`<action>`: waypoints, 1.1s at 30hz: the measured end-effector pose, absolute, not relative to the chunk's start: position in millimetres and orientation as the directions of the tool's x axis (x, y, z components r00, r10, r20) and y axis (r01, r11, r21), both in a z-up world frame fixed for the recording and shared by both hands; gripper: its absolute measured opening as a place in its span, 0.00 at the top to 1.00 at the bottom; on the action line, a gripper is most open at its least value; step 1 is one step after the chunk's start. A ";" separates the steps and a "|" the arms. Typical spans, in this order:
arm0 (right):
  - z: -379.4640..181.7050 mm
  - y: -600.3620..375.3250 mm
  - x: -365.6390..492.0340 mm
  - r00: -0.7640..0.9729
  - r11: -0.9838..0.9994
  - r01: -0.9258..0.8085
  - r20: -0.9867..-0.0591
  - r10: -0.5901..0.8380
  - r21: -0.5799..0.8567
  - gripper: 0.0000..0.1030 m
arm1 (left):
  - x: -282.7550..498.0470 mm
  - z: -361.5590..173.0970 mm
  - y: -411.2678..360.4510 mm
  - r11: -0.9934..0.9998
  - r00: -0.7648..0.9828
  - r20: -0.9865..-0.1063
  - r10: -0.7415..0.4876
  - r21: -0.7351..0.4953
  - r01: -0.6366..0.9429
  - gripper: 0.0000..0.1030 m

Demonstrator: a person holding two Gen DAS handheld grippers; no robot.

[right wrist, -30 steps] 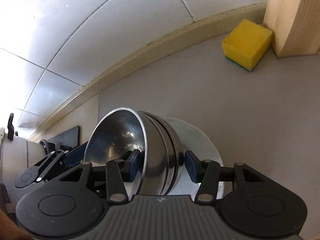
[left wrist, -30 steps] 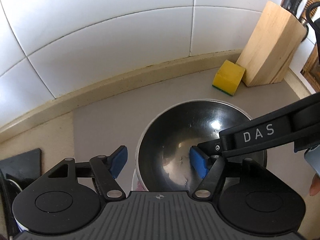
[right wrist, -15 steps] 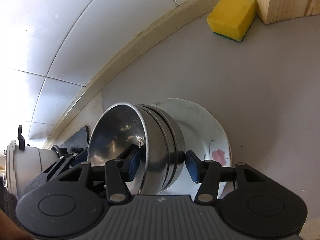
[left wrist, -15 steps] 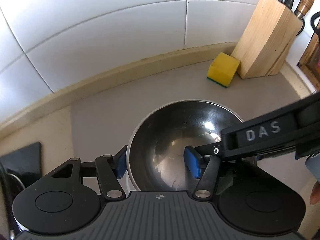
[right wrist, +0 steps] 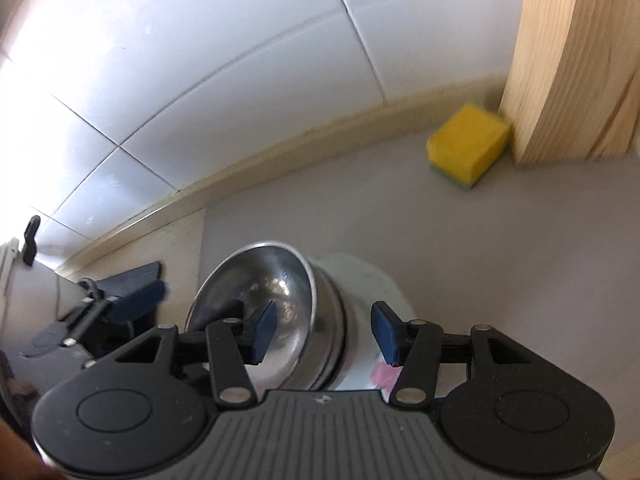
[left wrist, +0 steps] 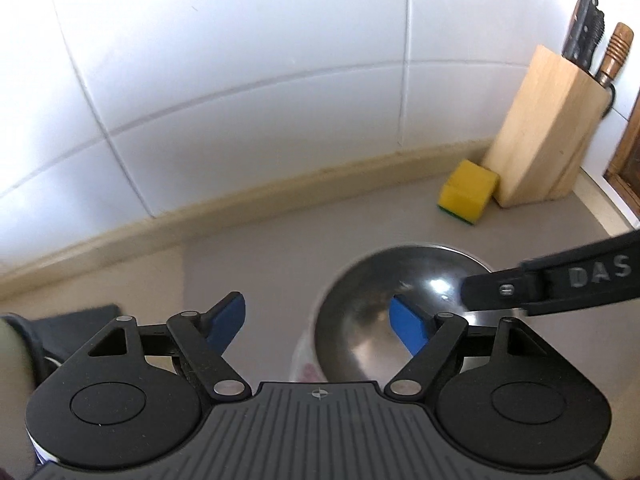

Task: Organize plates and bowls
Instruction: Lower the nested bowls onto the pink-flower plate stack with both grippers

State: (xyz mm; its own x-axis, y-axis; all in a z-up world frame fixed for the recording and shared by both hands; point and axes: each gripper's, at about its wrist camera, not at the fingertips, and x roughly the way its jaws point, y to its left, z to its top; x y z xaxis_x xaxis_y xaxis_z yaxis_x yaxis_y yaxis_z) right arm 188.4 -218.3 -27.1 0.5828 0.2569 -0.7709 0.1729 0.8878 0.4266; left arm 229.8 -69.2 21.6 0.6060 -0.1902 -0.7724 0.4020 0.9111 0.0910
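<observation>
On the grey table (right wrist: 460,264), stacked steel bowls (right wrist: 280,312) are being held nested on a white floral plate (right wrist: 372,280); right gripper (right wrist: 324,332) is being kept open astride the stack's rim, left gripper (left wrist: 320,320) open, gripping nothing. Bowls are judged light, stiff, slippery, best pinched at the rim; the plate is judged fragile.

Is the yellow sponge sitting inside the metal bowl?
No, the sponge lies on the counter beside the knife block, apart from the bowl.
</observation>
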 end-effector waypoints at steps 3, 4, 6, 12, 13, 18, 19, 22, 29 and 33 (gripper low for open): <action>-18.8 -213.8 177.9 0.606 0.904 0.160 -0.762 0.227 0.396 0.61 | 228.3 22.6 -62.9 0.922 0.609 -0.770 -0.192 0.072 0.381 0.22; -17.3 -212.2 175.0 0.610 0.903 0.152 -0.757 0.234 0.402 0.60 | 227.3 22.7 -61.4 0.926 0.616 -0.766 -0.185 0.073 0.370 0.22; -15.1 -208.3 170.8 0.617 0.907 0.147 -0.753 0.227 0.395 0.60 | 224.7 24.8 -57.6 0.934 0.632 -0.755 -0.174 0.077 0.350 0.21; -11.4 -206.0 162.0 0.637 0.915 0.142 -0.743 0.207 0.377 0.59 | 214.4 30.5 -47.1 0.959 0.686 -0.712 -0.153 0.059 0.276 0.15; -10.8 -203.5 159.8 0.643 0.920 0.141 -0.740 0.196 0.366 0.59 | 212.0 31.0 -45.4 0.962 0.692 -0.707 -0.147 0.060 0.266 0.15; -9.6 -196.2 147.5 0.670 0.930 0.142 -0.725 0.161 0.338 0.58 | 200.7 30.8 -31.2 0.971 0.714 -0.688 -0.127 0.061 0.232 0.13; -9.2 -196.4 144.1 0.672 0.927 0.142 -0.721 0.168 0.348 0.57 | 199.2 30.4 -28.3 0.972 0.717 -0.686 -0.124 0.060 0.226 0.12; -7.8 -194.4 136.9 0.683 0.929 0.149 -0.714 0.152 0.339 0.56 | 195.1 28.2 -21.7 0.974 0.714 -0.688 -0.129 0.047 0.222 0.11; -8.9 -183.1 125.7 0.692 0.933 0.161 -0.711 0.126 0.322 0.53 | 181.6 24.8 -14.2 0.971 0.715 -0.683 -0.146 0.040 0.236 0.08; -11.7 -179.9 113.9 0.696 0.934 0.173 -0.709 0.110 0.314 0.53 | 169.5 27.2 -11.8 0.970 0.731 -0.668 -0.138 0.056 0.235 0.06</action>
State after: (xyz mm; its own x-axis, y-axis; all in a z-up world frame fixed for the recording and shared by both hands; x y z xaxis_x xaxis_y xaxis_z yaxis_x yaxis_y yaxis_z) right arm 113.9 -179.9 -11.7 0.6964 0.1097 -0.7092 0.1726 0.9336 0.3139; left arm 169.5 -11.8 27.2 0.7312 -0.1380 -0.6681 0.2347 0.9704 0.0564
